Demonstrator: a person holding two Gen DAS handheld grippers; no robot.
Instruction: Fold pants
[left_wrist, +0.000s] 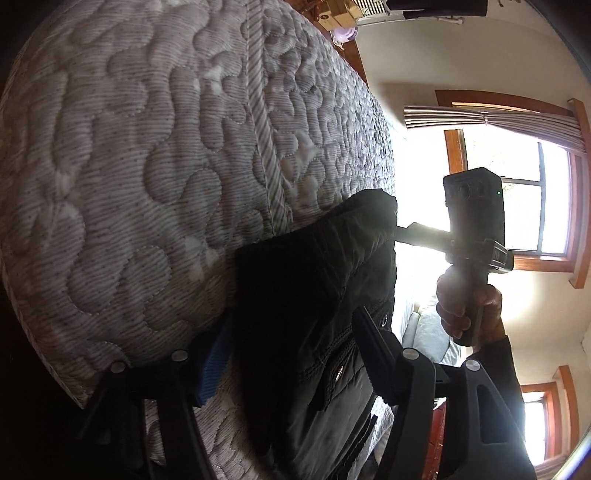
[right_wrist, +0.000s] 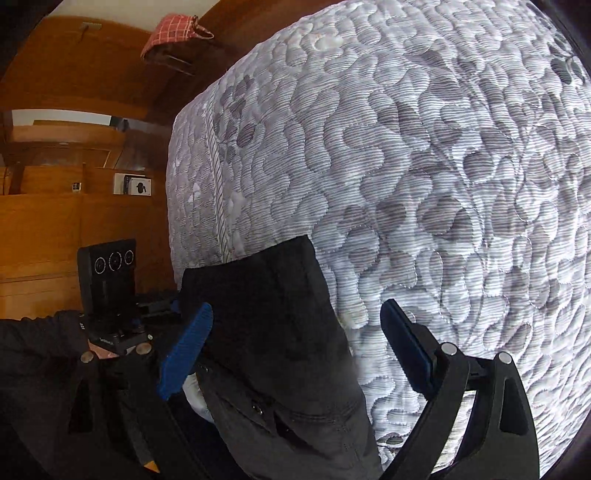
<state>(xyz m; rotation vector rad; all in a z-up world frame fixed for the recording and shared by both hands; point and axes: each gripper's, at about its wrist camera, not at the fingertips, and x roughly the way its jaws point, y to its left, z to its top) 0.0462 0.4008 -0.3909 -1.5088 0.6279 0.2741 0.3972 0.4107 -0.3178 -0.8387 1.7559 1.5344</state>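
Dark pants (left_wrist: 306, 295) lie folded in a narrow bundle on the quilted mattress (left_wrist: 147, 166), near its edge. In the left wrist view my left gripper (left_wrist: 291, 354) straddles the bundle, its jaws wide apart, one blue pad (left_wrist: 214, 365) on the mattress side. In the right wrist view the pants (right_wrist: 273, 332) sit between my right gripper's (right_wrist: 295, 350) spread blue pads (right_wrist: 184, 347), untouched by either. The right gripper's body also shows in the left wrist view (left_wrist: 476, 229), held by a hand.
The mattress edge with its piped seam (right_wrist: 218, 177) runs beside the pants. Wooden cabinets (right_wrist: 55, 206) stand beyond it. A bright window (left_wrist: 517, 199) with curtains is on the other side. A red checked cloth (right_wrist: 173, 33) hangs higher up.
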